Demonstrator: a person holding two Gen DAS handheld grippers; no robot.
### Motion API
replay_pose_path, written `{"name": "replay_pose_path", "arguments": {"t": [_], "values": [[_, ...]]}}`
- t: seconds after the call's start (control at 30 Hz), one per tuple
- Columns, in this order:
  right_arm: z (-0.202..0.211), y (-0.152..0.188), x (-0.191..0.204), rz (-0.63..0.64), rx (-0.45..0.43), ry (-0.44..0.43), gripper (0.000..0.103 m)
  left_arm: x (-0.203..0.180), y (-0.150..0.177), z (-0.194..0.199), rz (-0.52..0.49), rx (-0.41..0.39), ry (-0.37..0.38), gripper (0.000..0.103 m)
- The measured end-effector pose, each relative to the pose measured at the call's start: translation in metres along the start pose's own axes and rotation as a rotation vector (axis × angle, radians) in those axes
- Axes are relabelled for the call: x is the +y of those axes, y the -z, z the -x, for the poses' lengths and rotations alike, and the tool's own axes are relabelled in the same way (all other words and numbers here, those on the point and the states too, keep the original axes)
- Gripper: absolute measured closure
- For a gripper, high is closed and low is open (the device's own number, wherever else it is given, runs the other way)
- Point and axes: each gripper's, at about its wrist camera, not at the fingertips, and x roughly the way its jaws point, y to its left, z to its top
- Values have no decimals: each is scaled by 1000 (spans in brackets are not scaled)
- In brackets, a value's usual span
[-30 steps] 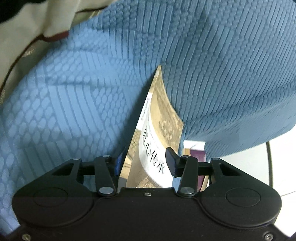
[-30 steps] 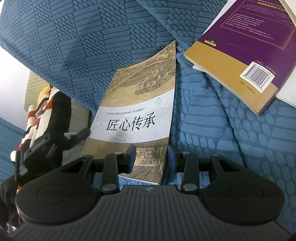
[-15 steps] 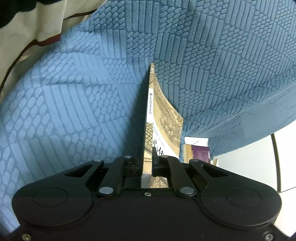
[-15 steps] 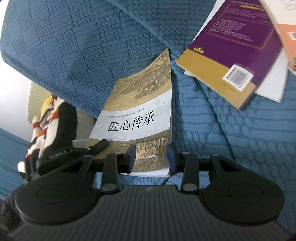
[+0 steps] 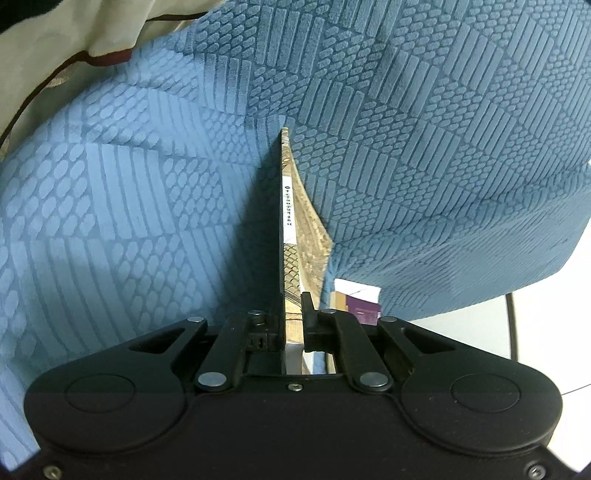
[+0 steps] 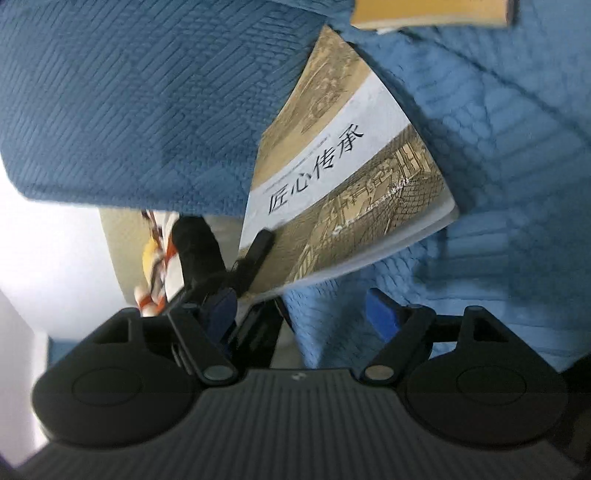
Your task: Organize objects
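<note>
A thin book with a tan painted cover and a white title band (image 6: 351,166) lies on blue textured bedding, partly tucked under a blue pillow (image 6: 140,96). My left gripper (image 5: 293,317) is shut on the book's spine edge (image 5: 288,206), seen edge-on in the left wrist view. In the right wrist view the left gripper's black finger (image 6: 258,247) rests on the cover's lower left corner. My right gripper (image 6: 306,310) is open and empty, just below the book's near edge.
A tan and purple book (image 6: 428,14) lies at the top edge of the right wrist view, and it also shows in the left wrist view (image 5: 360,310). A beige cloth (image 5: 55,40) lies upper left. A white floor (image 5: 546,332) shows beyond the bedding's right edge.
My left gripper closed on the book's spine edge. My right gripper let go of the book, opened wider and drew back and tilted; the book now lies at an angle.
</note>
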Motion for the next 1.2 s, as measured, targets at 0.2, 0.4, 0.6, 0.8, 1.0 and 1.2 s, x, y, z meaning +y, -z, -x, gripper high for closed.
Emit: {"name": "replay_pose_path", "arguments": {"t": [0.2, 0.4, 0.6, 0.8, 1.0, 1.2], "values": [[-4, -13, -17, -106, -108, 2, 24, 1, 5, 7, 25, -9, 9, 97], [10, -30, -19, -69, -201, 57, 45, 0, 11, 11, 40, -20, 21, 96], [31, -41, 1, 80, -205, 100, 82, -4, 21, 22, 39, -27, 29, 93], [60, -40, 38, 232, -194, 80, 83, -24, 33, 43, 30, -46, 79, 88], [81, -41, 70, 351, -178, 106, 83, -54, 44, 60, -12, -63, 90, 87], [110, -39, 91, 384, -184, 93, 83, -81, 64, 75, -34, -72, 107, 87]]}}
